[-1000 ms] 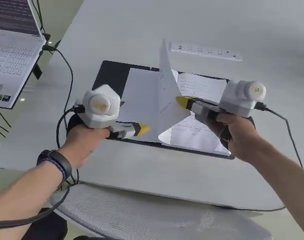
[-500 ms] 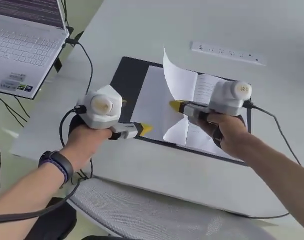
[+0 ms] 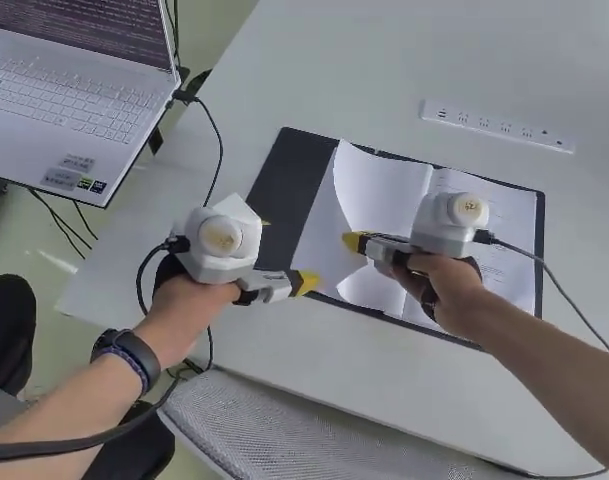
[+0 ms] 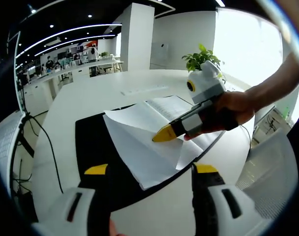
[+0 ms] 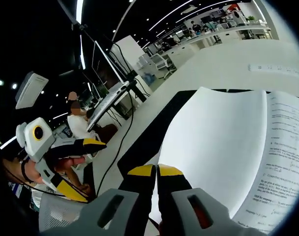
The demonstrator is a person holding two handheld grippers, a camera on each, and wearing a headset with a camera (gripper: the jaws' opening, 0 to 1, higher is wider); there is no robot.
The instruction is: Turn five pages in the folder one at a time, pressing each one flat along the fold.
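An open black folder [image 3: 284, 190] lies on the white counter [image 3: 384, 60] in front of the person. A blank white page [image 3: 384, 190] rises from it in a curve, above a printed text sheet [image 3: 504, 230] that lies flat on the folder's right half.

In the head view the right gripper [image 3: 356, 241] reaches in from the right with its yellow tips at the lower edge of the curved page. Its own view shows more: the two fingers [image 5: 142, 170] are pressed together with almost no gap, pinching the page's near edge, and the sheet [image 5: 218, 142] bows away over the black cover [image 5: 149, 137].

The left gripper [image 3: 302, 284] hovers at the folder's near left corner, off the paper. The head view shows it side-on. The left gripper view shows its fingers [image 4: 96, 169] spread wide with nothing between them, pointing at the folder [image 4: 90, 142] and the lifted page [image 4: 134, 152], where the right gripper [image 4: 164, 133] has its hold.

A silver laptop [image 3: 74, 90] sits to the far left, and a white power strip [image 3: 499, 127] lies beyond the folder.
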